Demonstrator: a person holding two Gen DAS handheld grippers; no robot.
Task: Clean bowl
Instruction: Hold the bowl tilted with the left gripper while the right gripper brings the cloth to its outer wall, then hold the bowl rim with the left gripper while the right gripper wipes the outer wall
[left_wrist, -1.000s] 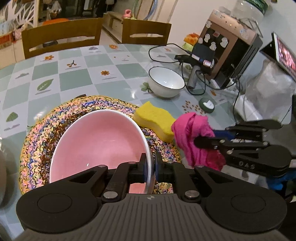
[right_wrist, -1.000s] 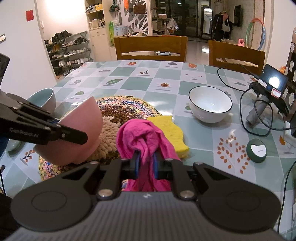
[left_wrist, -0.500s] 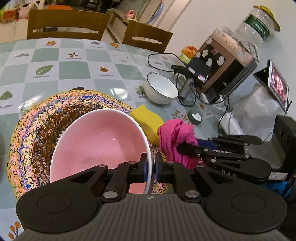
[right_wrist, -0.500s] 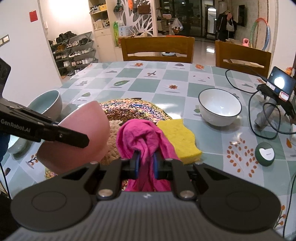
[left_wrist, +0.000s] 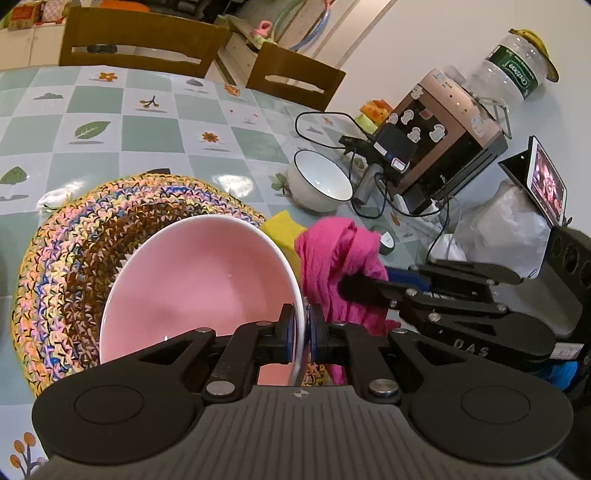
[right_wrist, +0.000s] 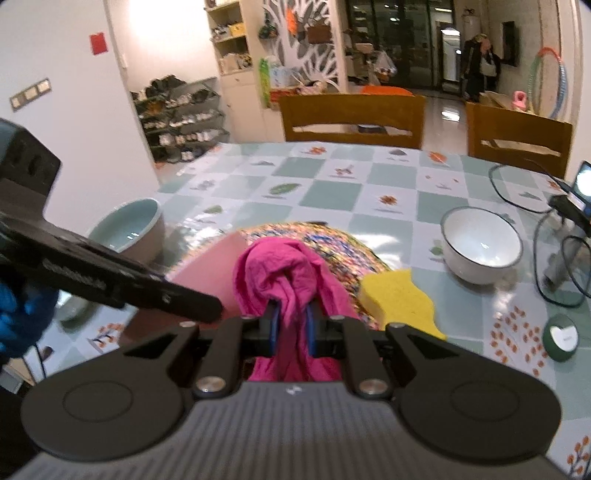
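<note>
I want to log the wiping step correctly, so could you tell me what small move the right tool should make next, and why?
Probably swing the right tool left to press the cloth into the bowl. The left tool holds the bowl's rim, tilted with its opening exposed, and the cloth hangs just outside the rim, not yet inside.

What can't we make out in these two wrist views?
- Pink bowl, left wrist view: near rim hidden behind the left claw; any dirt inside can't be judged.
- Pink bowl, right wrist view: mostly covered by the left claw's arm and the pink cloth; frame motion-blurred.
- Cloth-to-bowl contact: cannot tell in either view.
- Blue bowl, right wrist view: contents unclear, blurred.
</note>
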